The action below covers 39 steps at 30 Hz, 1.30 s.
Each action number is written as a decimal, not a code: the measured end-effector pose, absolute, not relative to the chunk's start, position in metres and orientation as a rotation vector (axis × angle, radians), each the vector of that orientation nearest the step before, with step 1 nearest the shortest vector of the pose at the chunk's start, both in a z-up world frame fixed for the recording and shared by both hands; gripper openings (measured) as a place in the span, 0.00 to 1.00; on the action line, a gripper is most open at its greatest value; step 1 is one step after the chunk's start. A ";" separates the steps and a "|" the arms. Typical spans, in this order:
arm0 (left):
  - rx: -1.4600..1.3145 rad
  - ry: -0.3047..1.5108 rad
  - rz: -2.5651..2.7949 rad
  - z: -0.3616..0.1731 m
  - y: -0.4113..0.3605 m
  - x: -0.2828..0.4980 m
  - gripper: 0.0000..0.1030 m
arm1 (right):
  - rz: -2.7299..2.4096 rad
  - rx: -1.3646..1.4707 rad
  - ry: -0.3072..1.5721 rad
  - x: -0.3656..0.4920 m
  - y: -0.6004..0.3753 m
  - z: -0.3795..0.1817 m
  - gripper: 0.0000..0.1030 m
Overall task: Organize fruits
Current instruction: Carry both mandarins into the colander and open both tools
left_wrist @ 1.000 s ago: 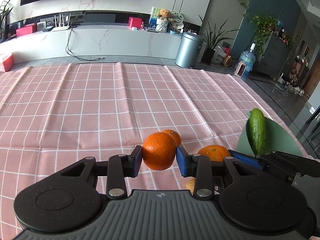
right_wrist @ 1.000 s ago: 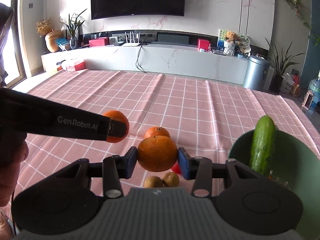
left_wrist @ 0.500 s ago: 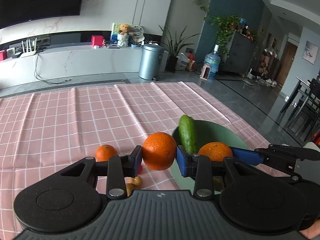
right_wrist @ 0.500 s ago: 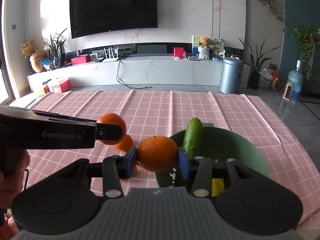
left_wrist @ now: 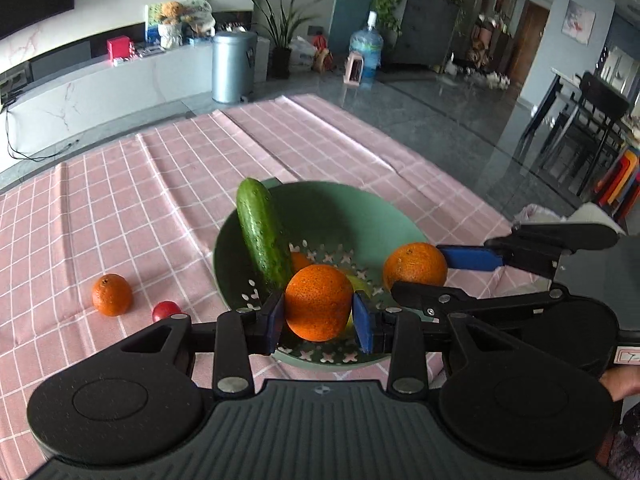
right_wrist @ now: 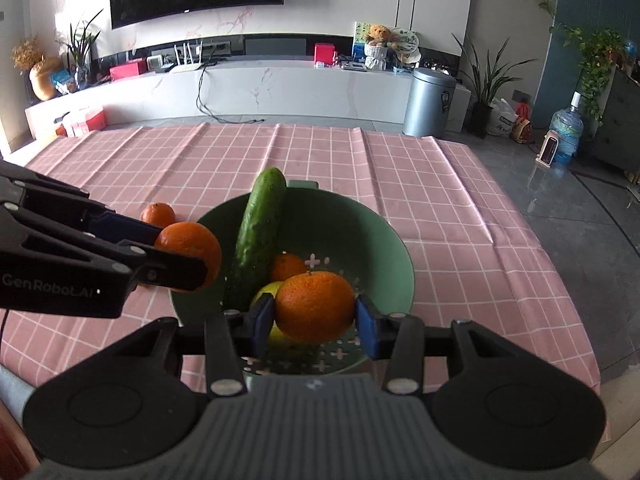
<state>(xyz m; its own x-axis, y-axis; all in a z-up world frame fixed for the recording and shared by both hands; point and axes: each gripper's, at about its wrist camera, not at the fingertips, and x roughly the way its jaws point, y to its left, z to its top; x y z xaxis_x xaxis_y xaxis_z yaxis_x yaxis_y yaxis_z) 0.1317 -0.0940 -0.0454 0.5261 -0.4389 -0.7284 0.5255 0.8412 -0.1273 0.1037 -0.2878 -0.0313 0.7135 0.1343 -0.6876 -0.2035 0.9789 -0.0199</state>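
Note:
My left gripper is shut on an orange and holds it above the near side of the green colander bowl. My right gripper is shut on a second orange above the same bowl. Each gripper shows in the other's view, the right one to the right, the left one to the left. A cucumber leans on the bowl's rim, with a small orange and a yellow-green fruit inside.
A small orange and a small red fruit lie on the pink checked tablecloth left of the bowl. The table's right edge drops to a grey floor.
Both grippers have carried their oranges to the right, from over the loose fruit on the cloth to above the green bowl. Both stay shut.

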 end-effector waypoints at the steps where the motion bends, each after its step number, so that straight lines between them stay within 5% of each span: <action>1: 0.129 0.853 -0.581 -0.047 -0.097 0.134 0.40 | 0.196 -0.111 0.763 0.107 -0.288 -0.033 0.40; 32: 0.401 1.023 -0.617 -0.087 -0.135 0.149 0.41 | 0.272 -0.436 0.884 0.153 -0.282 -0.072 0.40; 39: 0.386 1.003 -0.611 -0.084 -0.132 0.144 0.48 | 0.261 -0.445 0.879 0.151 -0.279 -0.070 0.40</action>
<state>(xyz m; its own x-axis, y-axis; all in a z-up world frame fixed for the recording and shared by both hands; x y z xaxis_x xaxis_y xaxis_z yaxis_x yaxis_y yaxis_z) 0.1442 -0.1316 -0.0839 0.3942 -0.2968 -0.8698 0.6367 0.7707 0.0255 0.1514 -0.2793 -0.0698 0.6149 0.0389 -0.7877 -0.3974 0.8780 -0.2669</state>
